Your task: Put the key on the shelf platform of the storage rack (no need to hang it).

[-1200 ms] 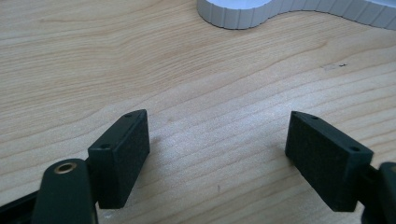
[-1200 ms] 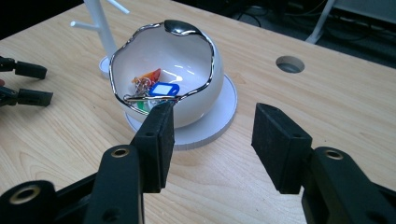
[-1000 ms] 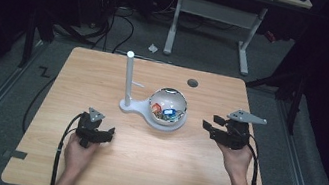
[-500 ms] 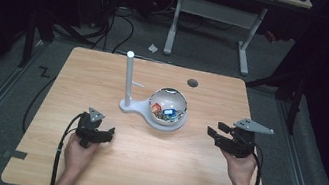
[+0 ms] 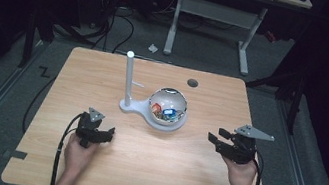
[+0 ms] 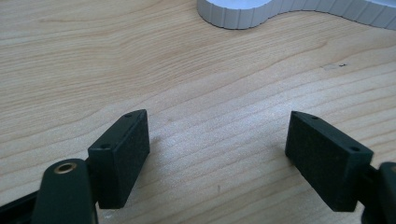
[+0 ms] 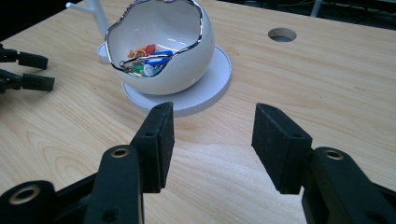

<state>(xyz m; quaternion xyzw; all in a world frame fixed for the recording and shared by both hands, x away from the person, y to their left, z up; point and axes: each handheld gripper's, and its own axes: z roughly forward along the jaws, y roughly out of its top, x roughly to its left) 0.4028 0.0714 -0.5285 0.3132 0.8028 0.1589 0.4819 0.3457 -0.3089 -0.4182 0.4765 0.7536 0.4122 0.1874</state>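
A white egg-shaped bowl (image 5: 168, 105) (image 7: 161, 56) with a silver rim holds several small coloured items (image 7: 144, 58). It rests on a white stand (image 5: 137, 108) whose upright post (image 5: 128, 77) rises at its left. My left gripper (image 5: 106, 133) (image 6: 217, 154) sits low over the wood, front-left of the stand, open and empty. My right gripper (image 5: 214, 140) (image 7: 212, 140) hovers to the right of the bowl, jaws parted with nothing between them, pointing at the bowl. The left gripper (image 7: 25, 70) also appears far off in the right gripper view.
The wooden table (image 5: 189, 173) has a round cable hole (image 5: 192, 83) near its far edge. Dark floor with cables and a white desk frame (image 5: 213, 14) lie beyond the table. Bare wood lies between the two grippers.
My right gripper has drawn back toward the front edge and lower, away from the bowl. The left gripper has stayed in place.
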